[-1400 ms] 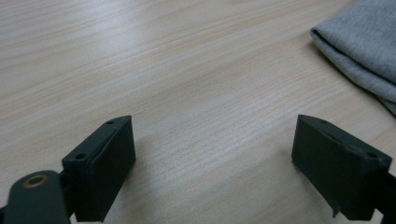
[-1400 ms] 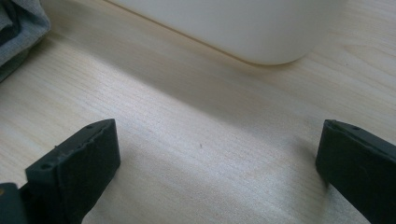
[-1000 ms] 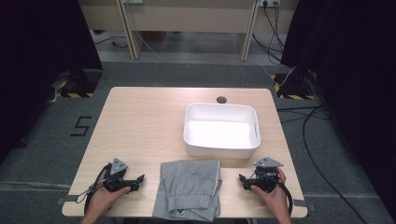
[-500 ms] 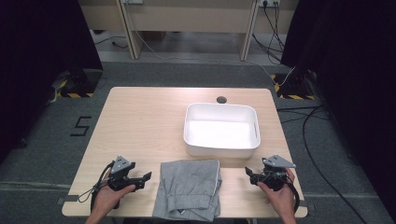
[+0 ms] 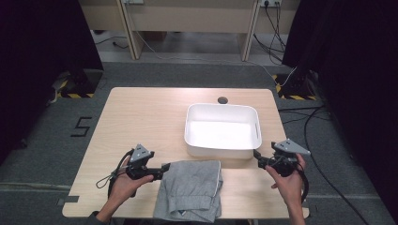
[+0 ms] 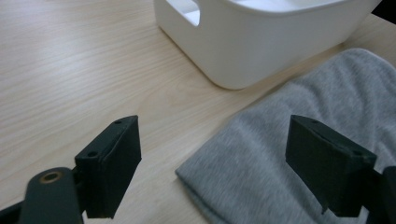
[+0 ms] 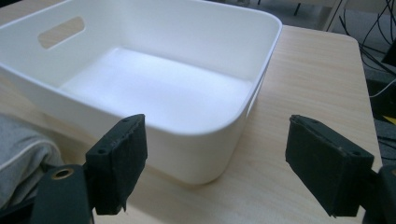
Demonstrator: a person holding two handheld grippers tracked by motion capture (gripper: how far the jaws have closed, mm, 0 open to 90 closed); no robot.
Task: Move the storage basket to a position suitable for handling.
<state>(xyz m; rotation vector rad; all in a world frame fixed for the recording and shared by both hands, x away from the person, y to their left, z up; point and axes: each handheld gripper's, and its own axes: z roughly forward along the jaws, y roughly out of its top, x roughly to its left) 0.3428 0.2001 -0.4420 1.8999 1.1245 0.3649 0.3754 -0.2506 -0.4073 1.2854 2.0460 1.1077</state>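
I see one grey cloth (image 5: 191,190) lying folded on the near edge of the wooden surface (image 5: 141,117), between my two hands. My left gripper (image 5: 164,168) sits just beside the cloth's left edge, near its far corner, and points at it. In the left gripper view the cloth (image 6: 299,154) lies under and between the two black jaws, with its corner in the gap. The jaws stand wide apart and have just closed in a little. They press on nothing.

My right gripper (image 5: 257,158) is off to the right of the cloth, a bit apart from it, close to the near right corner of the white tub (image 5: 256,124). Its jaws are wide too, have just closed in a little, and hold nothing. In the right gripper view the tub (image 7: 261,56) is right in front of the jaws, and a bit of the cloth (image 7: 21,154) peeks in at the left edge.

I count one cloth, one tub and two grippers. The tub sits just past the cloth, very near it; I cannot tell if they touch. There is one small dark round spot (image 5: 222,100) on the surface behind the tub.
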